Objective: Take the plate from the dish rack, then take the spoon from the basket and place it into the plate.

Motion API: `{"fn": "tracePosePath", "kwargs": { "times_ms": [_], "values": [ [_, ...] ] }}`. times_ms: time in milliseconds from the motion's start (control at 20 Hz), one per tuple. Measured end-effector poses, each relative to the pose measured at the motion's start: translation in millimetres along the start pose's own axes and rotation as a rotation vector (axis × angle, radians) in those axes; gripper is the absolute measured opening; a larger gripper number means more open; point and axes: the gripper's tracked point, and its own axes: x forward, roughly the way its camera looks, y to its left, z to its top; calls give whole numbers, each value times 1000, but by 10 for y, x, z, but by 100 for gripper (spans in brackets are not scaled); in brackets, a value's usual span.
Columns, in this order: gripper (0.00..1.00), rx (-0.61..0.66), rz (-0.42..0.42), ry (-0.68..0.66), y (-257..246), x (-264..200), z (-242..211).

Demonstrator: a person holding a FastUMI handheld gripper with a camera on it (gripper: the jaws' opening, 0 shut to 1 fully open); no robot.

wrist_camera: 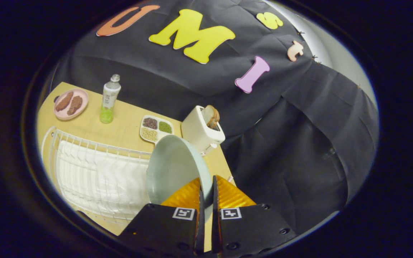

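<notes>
A pale green plate stands on edge, held up over the right end of the white wire dish rack. My gripper is shut on the plate's rim, one finger on each face of it. The plate's hollow side faces left toward the rack. The rack holds no other dishes, and a white mat lies under its wires.
On the wooden table beyond the rack stand a white toaster with bread in it, a divided tray of beans, a drink bottle and a pink plate with brown food. The table ends just right of the toaster.
</notes>
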Motion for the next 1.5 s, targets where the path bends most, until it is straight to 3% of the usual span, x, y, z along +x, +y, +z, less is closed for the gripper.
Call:
{"fn": "tracePosePath", "kwargs": {
  "times_ms": [200, 450, 700, 900, 1300, 1500],
  "values": [
    [13, 87, 202, -85, -85, -433, -294],
    [13, 156, 404, -200, -82, -932, -983],
    [13, 206, 543, -176, 246, -861, -1742],
    [13, 259, 673, -67, 674, -697, -2383],
    [15, 316, 688, 50, 784, -27, -3074],
    [15, 284, 669, 109, 823, 230, -3349]
  ]
}}
